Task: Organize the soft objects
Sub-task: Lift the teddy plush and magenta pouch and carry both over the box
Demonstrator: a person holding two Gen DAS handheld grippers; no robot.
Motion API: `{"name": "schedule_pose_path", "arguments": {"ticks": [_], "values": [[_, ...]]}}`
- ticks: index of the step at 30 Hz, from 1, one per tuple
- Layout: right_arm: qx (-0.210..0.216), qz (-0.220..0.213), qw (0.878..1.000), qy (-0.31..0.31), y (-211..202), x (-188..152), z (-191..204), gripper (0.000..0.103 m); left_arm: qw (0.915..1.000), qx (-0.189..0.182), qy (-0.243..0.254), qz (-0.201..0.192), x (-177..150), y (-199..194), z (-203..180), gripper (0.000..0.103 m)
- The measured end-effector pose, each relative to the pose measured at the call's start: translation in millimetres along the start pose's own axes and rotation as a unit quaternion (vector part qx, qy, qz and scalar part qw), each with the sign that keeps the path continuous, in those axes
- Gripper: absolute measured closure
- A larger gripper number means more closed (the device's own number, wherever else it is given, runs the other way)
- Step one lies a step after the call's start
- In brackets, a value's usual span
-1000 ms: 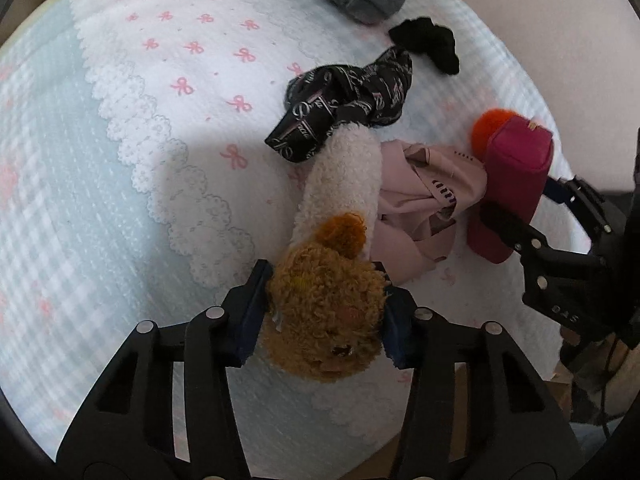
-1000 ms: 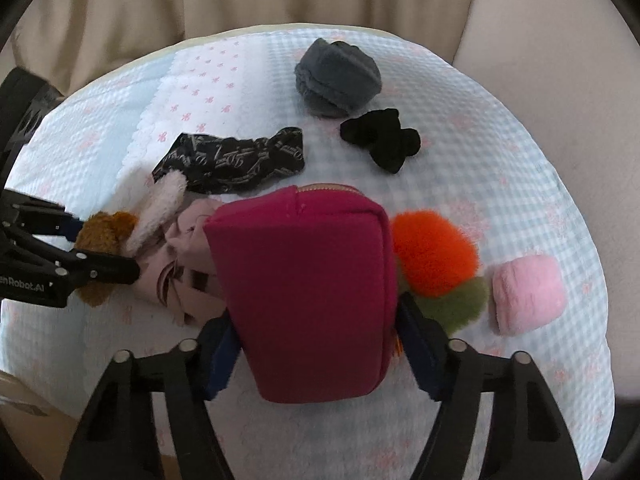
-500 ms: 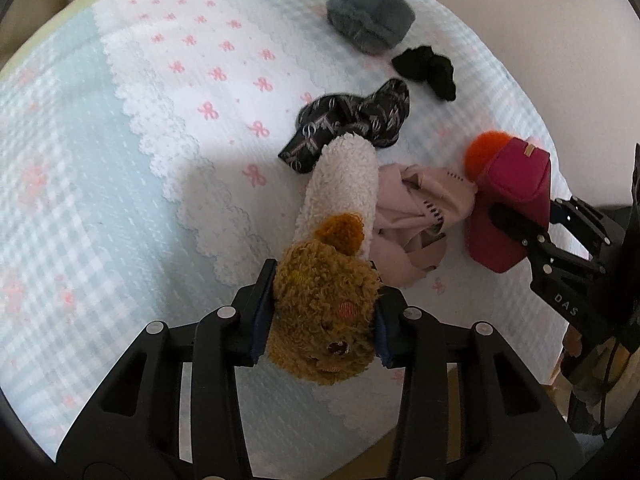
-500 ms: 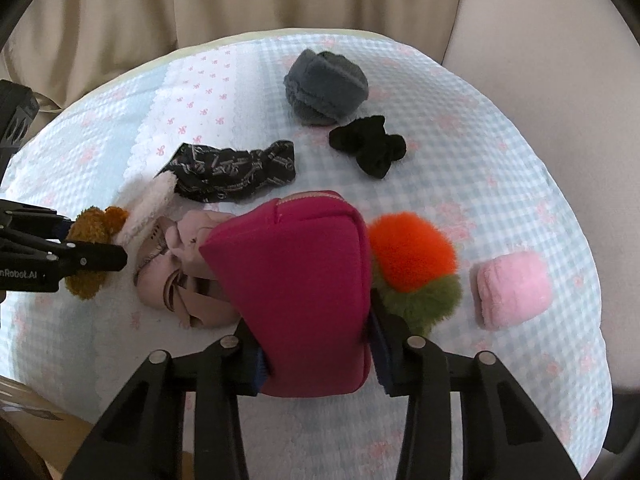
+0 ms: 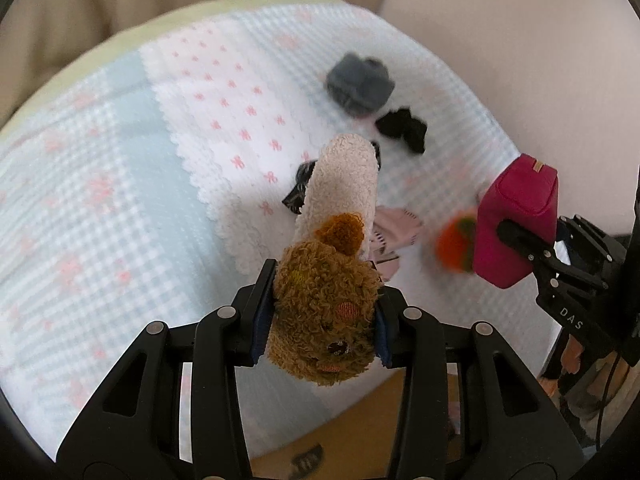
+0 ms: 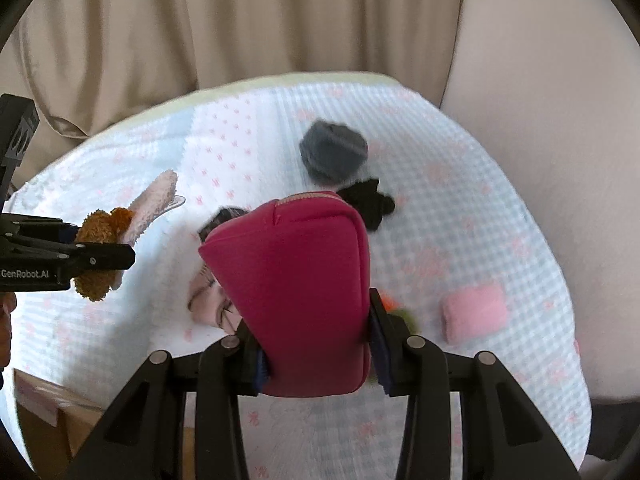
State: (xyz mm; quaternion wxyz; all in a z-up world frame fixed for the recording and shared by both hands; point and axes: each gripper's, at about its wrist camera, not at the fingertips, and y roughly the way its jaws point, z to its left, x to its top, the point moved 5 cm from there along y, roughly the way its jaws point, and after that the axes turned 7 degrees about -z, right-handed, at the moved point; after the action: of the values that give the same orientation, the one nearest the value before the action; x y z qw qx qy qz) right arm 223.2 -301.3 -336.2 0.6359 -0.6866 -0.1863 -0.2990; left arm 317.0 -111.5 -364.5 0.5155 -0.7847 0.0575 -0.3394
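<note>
My left gripper (image 5: 322, 332) is shut on the brown bear head of a plush slipper (image 5: 326, 312), whose cream body (image 5: 344, 184) hangs lifted above the quilt. In the right wrist view the plush slipper (image 6: 108, 240) shows at the left, clamped in the left gripper's black fingers (image 6: 80, 258). My right gripper (image 6: 316, 354) is shut on a magenta pouch (image 6: 296, 292), raised off the bed. The magenta pouch (image 5: 516, 228) also shows at the right of the left wrist view.
On the quilted bed (image 6: 500, 220) lie a grey beanie (image 6: 334, 152), a black scrunchie (image 6: 370, 202), a pink pad (image 6: 474, 314), an orange-green pompom (image 5: 456, 244), a pink garment (image 6: 208, 300) and a dark patterned scarf (image 5: 298, 196). A cardboard box (image 6: 44, 416) sits below the bed edge. Beige curtains (image 6: 140, 32) hang behind.
Both grippers have risen from the bed, carrying the plush slipper and the magenta pouch. The right jaws tightened on the pouch early on. The bed items look smaller and farther.
</note>
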Motion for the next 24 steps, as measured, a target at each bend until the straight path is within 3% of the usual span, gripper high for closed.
{"name": "schedule_pose_path", "arguments": {"ticks": [11, 18, 24], "values": [[0.065, -0.034, 0.996, -0.047, -96.4, 35.5, 6.5, 0.065, 0.9932, 0.055, -0.073, -0.072, -5.6, -111.2, -34.3, 0.066], [0.120, -0.034, 0.987, -0.097, -147.9, 41.7, 31.4, 0.065, 0.9799, 0.097, -0.139, -0.105, -49.6, -183.6, -46.7, 0.066], [0.164, -0.021, 0.979, -0.121, -182.8, 27.8, 66.3, 0.065, 0.9683, 0.125, -0.186, -0.110, -100.9, -231.6, -51.2, 0.066]]}}
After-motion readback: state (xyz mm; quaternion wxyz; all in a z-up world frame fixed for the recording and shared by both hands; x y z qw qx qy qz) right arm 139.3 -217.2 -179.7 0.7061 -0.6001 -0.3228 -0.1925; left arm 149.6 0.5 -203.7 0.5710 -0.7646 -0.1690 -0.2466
